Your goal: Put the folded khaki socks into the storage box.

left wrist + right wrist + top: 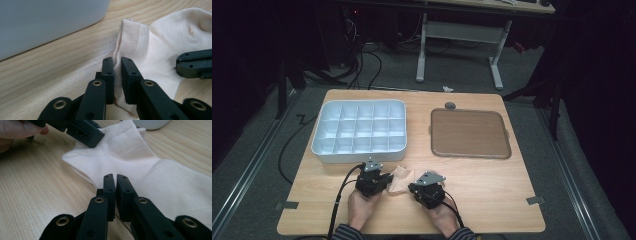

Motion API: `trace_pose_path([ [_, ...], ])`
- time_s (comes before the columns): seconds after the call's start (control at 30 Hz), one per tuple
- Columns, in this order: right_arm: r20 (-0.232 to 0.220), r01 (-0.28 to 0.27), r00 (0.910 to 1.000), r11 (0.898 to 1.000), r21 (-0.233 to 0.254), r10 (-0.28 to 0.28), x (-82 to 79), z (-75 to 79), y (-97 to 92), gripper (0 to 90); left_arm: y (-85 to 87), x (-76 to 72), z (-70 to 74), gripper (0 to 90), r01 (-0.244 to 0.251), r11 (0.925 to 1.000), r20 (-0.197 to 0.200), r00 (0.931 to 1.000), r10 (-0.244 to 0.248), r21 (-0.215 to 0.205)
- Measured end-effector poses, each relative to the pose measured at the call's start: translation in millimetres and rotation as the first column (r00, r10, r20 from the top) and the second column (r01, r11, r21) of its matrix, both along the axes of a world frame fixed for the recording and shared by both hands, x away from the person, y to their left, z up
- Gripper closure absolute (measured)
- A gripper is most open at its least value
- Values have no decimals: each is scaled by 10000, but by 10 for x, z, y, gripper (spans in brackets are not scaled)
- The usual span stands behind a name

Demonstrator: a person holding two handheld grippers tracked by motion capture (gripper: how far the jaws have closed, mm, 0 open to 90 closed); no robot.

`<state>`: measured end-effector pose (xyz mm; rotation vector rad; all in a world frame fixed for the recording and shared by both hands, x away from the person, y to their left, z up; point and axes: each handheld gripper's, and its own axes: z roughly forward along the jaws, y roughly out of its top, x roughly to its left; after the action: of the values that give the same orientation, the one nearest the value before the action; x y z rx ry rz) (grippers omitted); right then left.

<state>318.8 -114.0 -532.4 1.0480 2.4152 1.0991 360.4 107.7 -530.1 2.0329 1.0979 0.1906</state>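
Note:
A cream sock lies on the wooden table near the front edge, between my two grippers. My left gripper is shut on its ribbed cuff edge; in the left gripper view the fabric is pinched between the jaws of that gripper. My right gripper is shut on the sock's near edge, and the right gripper view shows the sock held in that gripper. A tip of the right gripper rests on the sock at the right. The left gripper presses the sock's far corner.
A white compartment tray stands at the back left, close behind the left gripper. A brown flat tray lies at the back right, with a small dark disc behind it. Bare wood stretches to the right.

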Motion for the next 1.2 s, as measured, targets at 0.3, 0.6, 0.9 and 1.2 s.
trace_pose_path([
  [0.3, 48, 94, 9999, 10000, -20, -94, -11, -2, 5, 860, 109, 35, 38, 841, 385, 9911, -90, 9992, -400, -1277],
  [0.6, -7, 90, 10000, 9999, -66, -90, -7, 6, 11, 860, 126, 19, 93, 843, 523, 9718, -28, 9985, -544, -2301],
  [0.9, 20, 45, 10000, 9999, -115, -45, -4, 9, 16, 859, 126, -8, 175, 844, 895, 9637, 160, 9960, -883, -2517],
  [1.2, -63, -61, 10000, 9997, -239, 60, 18, 24, 29, 861, 52, -11, 306, 844, 1389, 9537, 533, 9902, -1293, -2668],
])
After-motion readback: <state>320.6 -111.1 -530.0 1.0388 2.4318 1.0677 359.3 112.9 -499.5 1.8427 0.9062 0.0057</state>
